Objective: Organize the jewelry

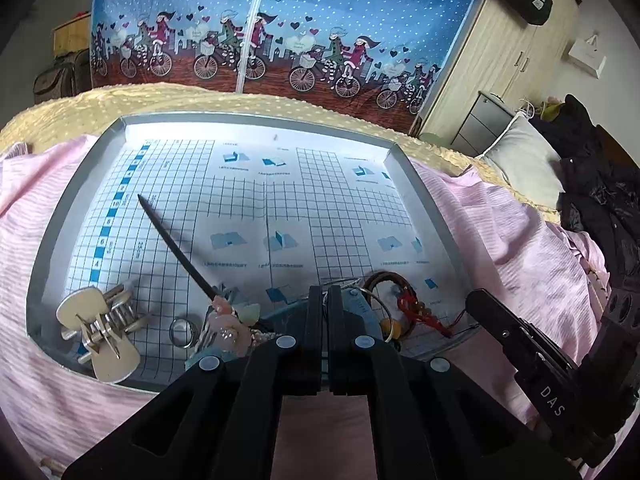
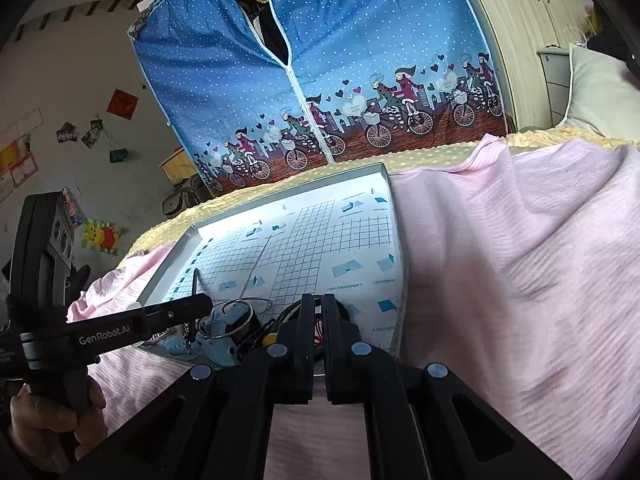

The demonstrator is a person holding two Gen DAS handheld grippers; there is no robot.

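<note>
On soft bedding the tray [image 1: 48,240] could tip as we reach with both grippers, left [image 1: 325,292] and right [image 2: 318,300], pressed together, snagging the bangle [image 1: 374,304].

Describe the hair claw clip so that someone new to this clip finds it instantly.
Start at the grey tray lined with grid paper on the pink bedding. Go to its near left corner: the hair claw clip lies there, left of a plain ring. Only it has broad cream wings and silver teeth.

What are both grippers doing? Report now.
Left gripper: jaws closed, nothing visibly held.
Right gripper: jaws closed, nothing visibly held.
</note>
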